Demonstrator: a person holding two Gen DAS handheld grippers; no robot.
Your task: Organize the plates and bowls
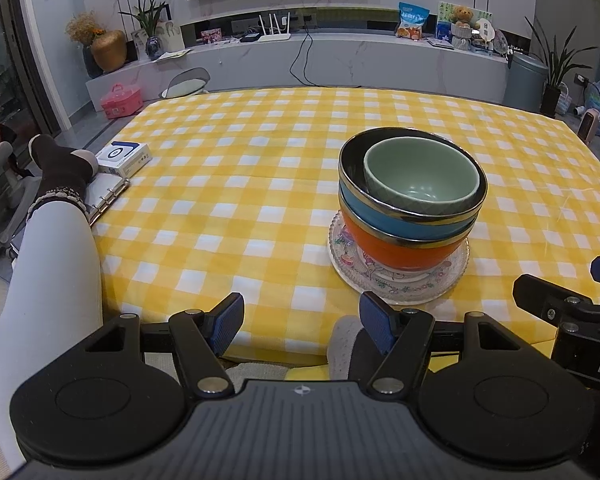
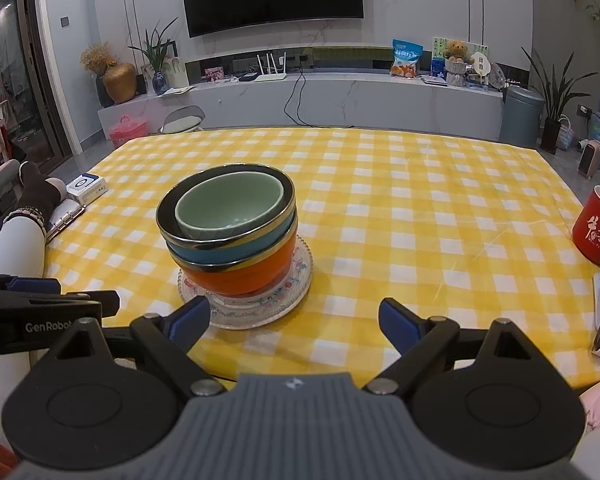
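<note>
A glass plate [image 1: 400, 280] sits on the yellow checked tablecloth [image 1: 240, 184], right of the middle in the left wrist view. On it are stacked an orange bowl [image 1: 404, 250], a blue bowl [image 1: 404, 224] and, on top, a green bowl [image 1: 422, 176]. The left gripper [image 1: 302, 326] and right gripper [image 2: 294, 320] both have their jaws wide apart, holding nothing. A red cup [image 2: 596, 226] stands at the right edge of the right wrist view.

Even, moderately bright indoor light in both views. Soft shadow lies at 4 o'clock of the bowl stack [image 2: 228, 236] on the bench [image 2: 420, 240]. Focus is sharp at centre. Strong fisheye bending and dark vignetting show at the corners.
</note>
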